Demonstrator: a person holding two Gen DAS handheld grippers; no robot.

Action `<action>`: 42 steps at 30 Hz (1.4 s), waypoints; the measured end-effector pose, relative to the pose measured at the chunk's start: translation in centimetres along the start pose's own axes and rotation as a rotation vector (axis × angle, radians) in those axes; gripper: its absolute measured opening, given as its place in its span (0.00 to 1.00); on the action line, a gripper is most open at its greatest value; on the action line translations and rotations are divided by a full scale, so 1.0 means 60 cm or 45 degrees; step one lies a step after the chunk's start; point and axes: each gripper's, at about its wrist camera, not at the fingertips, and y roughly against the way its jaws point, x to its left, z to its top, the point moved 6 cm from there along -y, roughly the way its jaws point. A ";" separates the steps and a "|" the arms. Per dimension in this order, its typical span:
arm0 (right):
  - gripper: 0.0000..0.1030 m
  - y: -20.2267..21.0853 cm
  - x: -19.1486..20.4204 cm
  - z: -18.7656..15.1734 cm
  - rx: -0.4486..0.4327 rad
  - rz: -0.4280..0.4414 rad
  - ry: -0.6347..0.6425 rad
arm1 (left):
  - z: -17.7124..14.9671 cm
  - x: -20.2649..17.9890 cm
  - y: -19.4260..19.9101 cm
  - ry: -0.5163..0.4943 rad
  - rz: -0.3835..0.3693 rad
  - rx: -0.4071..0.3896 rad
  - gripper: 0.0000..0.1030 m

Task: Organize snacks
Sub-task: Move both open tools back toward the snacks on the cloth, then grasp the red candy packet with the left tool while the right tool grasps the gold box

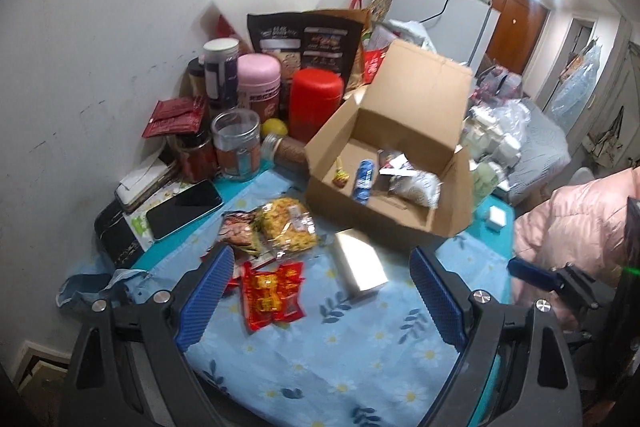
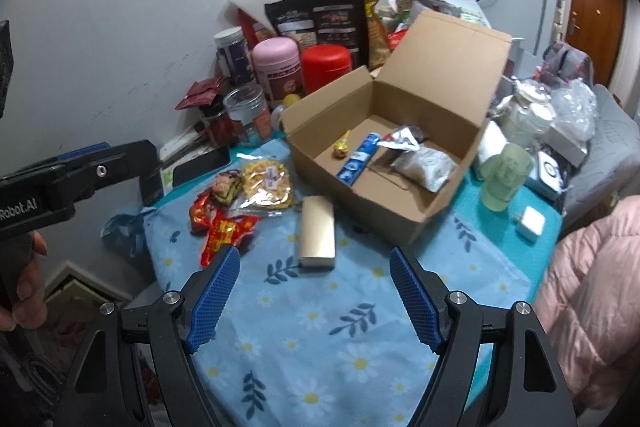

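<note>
The left gripper point(image 1: 322, 269) fills the bottom of its own view, jaws spread wide with nothing between them, hanging over the flowered blue cloth point(image 1: 340, 359). A red snack packet point(image 1: 272, 291) lies just beside its left finger, and a gold box point(image 1: 360, 267) sits at centre, between the fingers in the picture but farther off. Above the packet lie a yellow noodle bag point(image 1: 288, 225) and a darker snack bag point(image 1: 236, 229). The right gripper point(image 2: 314, 267), low in its view, is also open and empty. At middle right the open cardboard box point(image 2: 352, 213) holds a lollipop point(image 2: 341, 150), a blue packet point(image 2: 358, 159) and a silver pouch point(image 2: 424, 165). Jars point(image 2: 276, 67) crowd the wall at upper centre
</note>
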 end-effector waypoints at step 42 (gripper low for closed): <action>0.76 -0.349 -0.009 -0.029 0.321 -0.164 -0.052 | -0.162 0.138 -0.338 0.131 -0.173 0.471 0.49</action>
